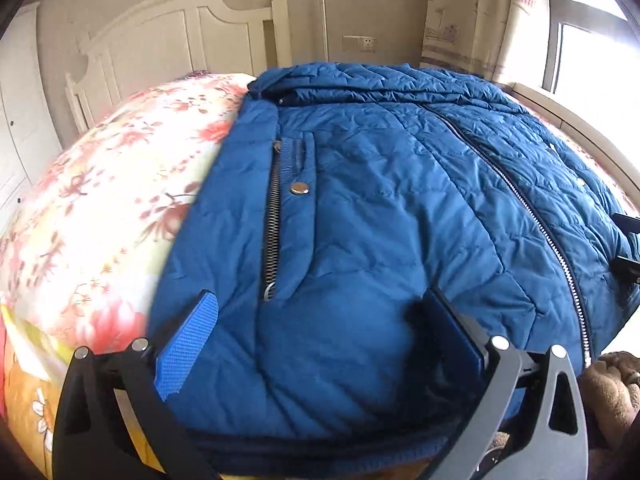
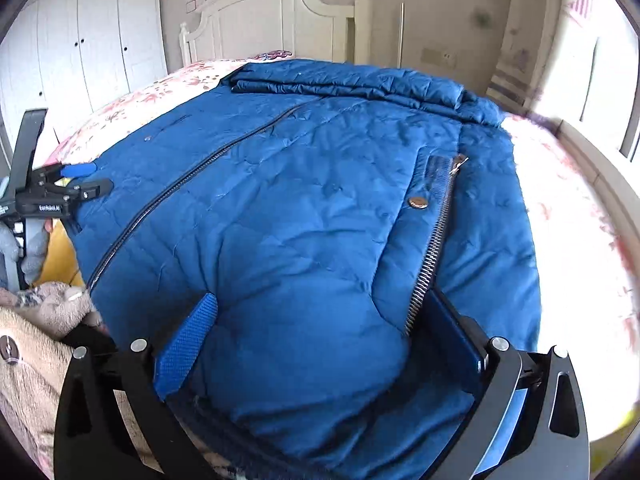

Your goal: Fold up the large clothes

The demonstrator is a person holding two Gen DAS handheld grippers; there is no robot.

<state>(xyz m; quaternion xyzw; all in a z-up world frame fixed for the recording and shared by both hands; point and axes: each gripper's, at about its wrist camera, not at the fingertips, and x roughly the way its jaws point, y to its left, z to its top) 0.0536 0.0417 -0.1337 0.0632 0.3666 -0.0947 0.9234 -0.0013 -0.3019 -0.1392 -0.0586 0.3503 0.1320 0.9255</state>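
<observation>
1. The left gripper (image 1: 320, 336) and right gripper (image 2: 316, 332) both stand spread wide over the near hem of the blue jacket (image 1: 380, 208), nothing pinched.
2. The jacket lies front-up on the floral bedspread (image 1: 100, 200), centre zipper (image 2: 192, 176) closed.
3. Likely step: taking the hem. Next, both must close on it and carry it toward the collar (image 2: 360, 80).

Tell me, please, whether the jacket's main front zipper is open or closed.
Closed: the front zipper joins both panels of the blue jacket.
</observation>
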